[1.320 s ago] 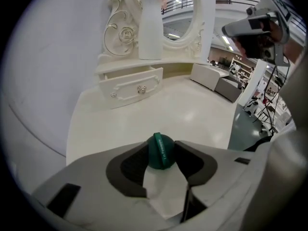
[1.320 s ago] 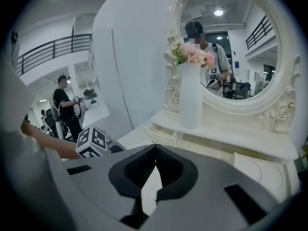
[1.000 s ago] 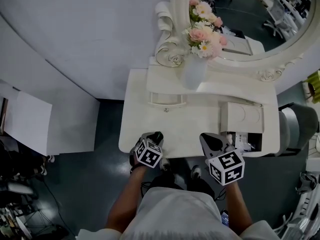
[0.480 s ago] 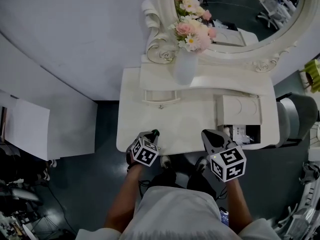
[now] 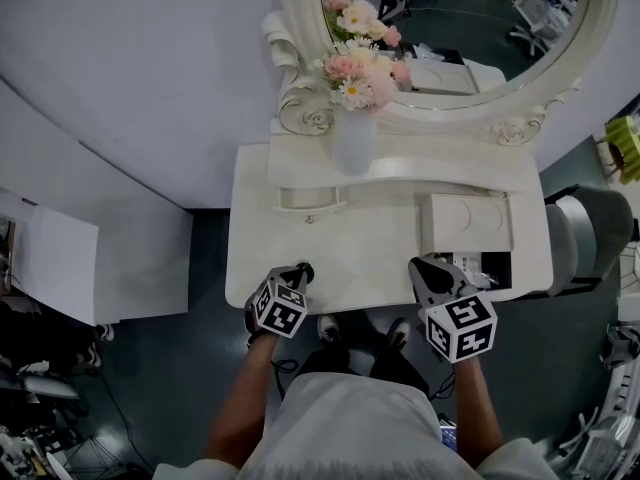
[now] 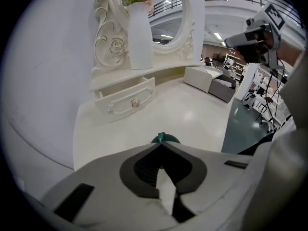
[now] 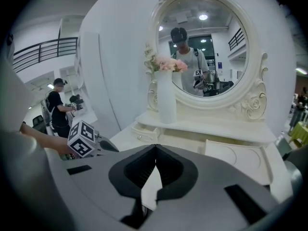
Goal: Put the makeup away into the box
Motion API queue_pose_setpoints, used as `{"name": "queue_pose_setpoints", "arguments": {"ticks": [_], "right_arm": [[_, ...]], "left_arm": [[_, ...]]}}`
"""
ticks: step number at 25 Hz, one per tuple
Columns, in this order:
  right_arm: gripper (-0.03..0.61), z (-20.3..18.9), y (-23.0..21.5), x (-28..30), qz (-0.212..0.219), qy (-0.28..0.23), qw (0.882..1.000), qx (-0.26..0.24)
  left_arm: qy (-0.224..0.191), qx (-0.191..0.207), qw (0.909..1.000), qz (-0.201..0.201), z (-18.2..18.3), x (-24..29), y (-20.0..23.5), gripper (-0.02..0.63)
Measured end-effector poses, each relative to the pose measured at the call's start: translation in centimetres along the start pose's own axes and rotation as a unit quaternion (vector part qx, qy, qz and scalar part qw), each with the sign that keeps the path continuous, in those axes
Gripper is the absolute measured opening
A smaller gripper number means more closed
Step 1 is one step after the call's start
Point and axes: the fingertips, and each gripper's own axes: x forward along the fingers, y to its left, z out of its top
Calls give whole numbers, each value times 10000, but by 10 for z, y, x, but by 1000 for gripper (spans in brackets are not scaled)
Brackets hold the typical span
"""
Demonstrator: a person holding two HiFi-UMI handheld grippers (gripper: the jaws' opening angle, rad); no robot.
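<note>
Small dark-green makeup piece (image 6: pixel 167 138), teal-tipped, between the closing left tongs' (image 6: pixel 160 144) tips

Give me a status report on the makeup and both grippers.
Left gripper closing on small green makeup item, table front. Right gripper shut, empty, between it and the open box.

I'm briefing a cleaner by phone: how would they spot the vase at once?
Find the white dressing table with the big oval mirror. On its raised shelf, at the mirror's left foot, stands the vase: tall, smooth, plain white, the only thing holding pink and white flowers.
</note>
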Motion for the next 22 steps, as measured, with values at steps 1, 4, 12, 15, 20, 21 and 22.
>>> {"name": "queue_pose_setpoints", "arguments": {"ticks": [1,4,12,15,20,21,22], "right_arm": [[1,0,-4,-3,-27,-22,10000,11],[0,0,-21,-14,-137,-94,9998,63],[1,-17,-85,-64,-627,-221,9973,296],[0,-25,-107,-83,-794,-270,9957,401],[0,-35,-138,-112,-1020,-372,9925,561],[0,-37,-144,-117,-1069,-387,9918,588],[2,-39,-150,-123,-1118,-398,9910,616]], "left_arm": [[-63,28,10000,2,8,-2,-2,8],[-295,178,9994,-28,38,-7,-12,8],[-952,813,9915,-354,139,-13,-75,8],[-1116,1082,9864,-534,171,-12,-105,8],[-1325,1466,9771,-790,217,-12,-152,8],[-1350,1530,9754,-838,224,-10,-162,8],[-1370,1589,9737,-890,231,-9,-171,6]]}}
